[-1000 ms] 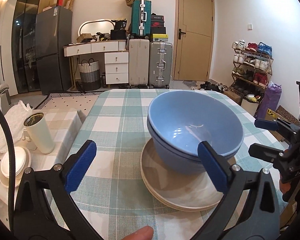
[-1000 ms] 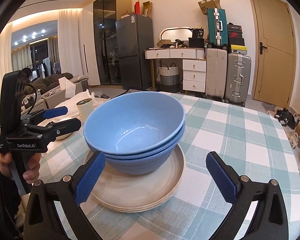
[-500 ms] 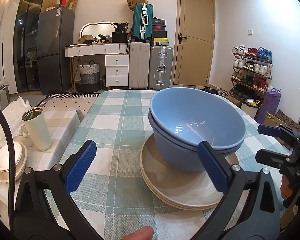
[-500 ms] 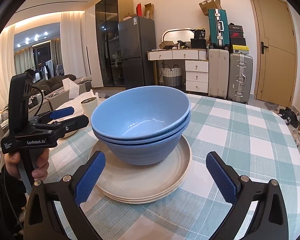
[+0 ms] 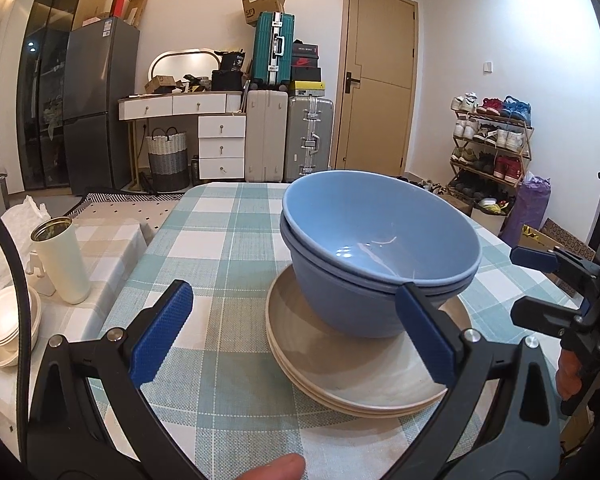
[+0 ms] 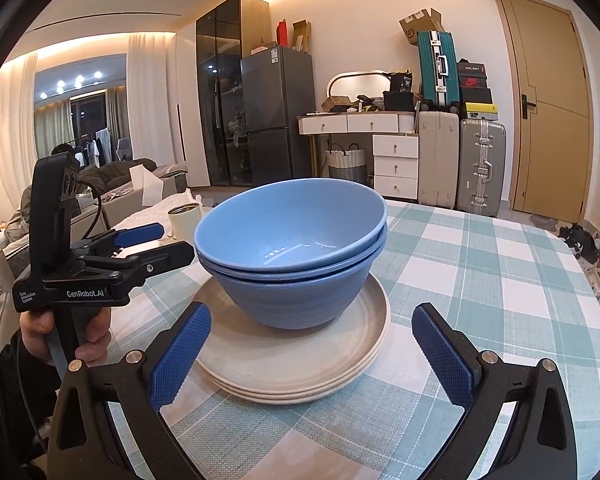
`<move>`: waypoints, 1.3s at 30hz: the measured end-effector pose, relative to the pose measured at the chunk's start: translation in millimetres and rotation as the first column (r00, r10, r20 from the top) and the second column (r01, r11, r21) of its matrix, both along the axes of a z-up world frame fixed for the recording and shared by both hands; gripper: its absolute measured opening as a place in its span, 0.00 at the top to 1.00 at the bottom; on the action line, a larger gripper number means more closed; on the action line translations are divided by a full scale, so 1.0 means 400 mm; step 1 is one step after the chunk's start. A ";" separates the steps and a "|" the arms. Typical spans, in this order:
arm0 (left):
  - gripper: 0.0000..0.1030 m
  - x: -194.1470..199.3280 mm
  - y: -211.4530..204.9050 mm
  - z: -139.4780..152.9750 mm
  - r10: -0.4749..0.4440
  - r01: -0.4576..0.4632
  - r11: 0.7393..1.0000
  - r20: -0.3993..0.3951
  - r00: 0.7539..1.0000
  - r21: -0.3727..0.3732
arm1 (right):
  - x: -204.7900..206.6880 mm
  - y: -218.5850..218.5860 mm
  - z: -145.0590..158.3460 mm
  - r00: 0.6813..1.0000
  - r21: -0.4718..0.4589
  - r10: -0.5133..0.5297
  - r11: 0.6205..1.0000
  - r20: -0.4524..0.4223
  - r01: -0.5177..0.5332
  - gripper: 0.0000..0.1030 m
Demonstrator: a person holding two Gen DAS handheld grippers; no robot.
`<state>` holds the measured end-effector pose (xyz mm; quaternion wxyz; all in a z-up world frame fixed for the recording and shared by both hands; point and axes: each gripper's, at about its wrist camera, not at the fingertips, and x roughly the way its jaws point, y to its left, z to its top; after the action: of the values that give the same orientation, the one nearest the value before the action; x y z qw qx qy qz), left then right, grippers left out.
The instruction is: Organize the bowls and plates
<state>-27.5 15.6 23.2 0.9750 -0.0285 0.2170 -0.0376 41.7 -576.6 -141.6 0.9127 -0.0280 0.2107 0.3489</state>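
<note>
A: Left gripper (image 5: 296, 332) — jaws wide apart, nothing between the blue pads (image 5: 162, 332), hovering low over the checked tablecloth (image 5: 220, 248) just in front of the stack. Right gripper (image 6: 312, 350) same: spread wide, empty, pads either side of the stack's near edge but not touching it.

B: Stack?

A: Two blue bowls (image 6: 296, 240) nested, upright, sitting on a pile of beige plates (image 6: 300, 360), three by the rims I can count. Same stack in the left view: bowls (image 5: 380, 240) on plates (image 5: 360, 380), off-centre toward the plates' far side.

B: Grippers relative to each other?

A: They face the stack from different sides. Right view shows the left gripper (image 6: 148, 244) beside the bowls, hand (image 6: 60, 332) on its handle. Left view shows the right gripper (image 5: 536, 284) near the plates' right edge.

B: Around it?

A: White tumbler (image 5: 62, 260) and small white dishes (image 5: 4, 324) on a side table to the left. Suitcases (image 5: 288, 136), fridge (image 5: 96, 104), door (image 5: 376, 84), shoe rack (image 5: 492, 140) behind.
</note>
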 end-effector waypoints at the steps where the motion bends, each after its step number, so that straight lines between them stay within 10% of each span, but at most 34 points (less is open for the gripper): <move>1: 0.02 0.001 0.000 -0.002 -0.001 0.001 1.000 0.001 1.000 -0.002 | -0.002 0.000 0.001 1.000 0.000 -0.001 1.000 0.003 0.001 0.01; 39: 0.02 -0.001 0.018 -0.020 -0.020 0.020 1.000 0.078 0.997 -0.002 | -0.014 -0.021 -0.023 0.999 0.031 -0.016 0.999 0.049 0.014 0.01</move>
<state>-27.7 22.8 15.2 0.9823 -0.0260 0.1789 -0.0485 36.3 -584.9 -150.6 0.9206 -0.0211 0.1827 0.3444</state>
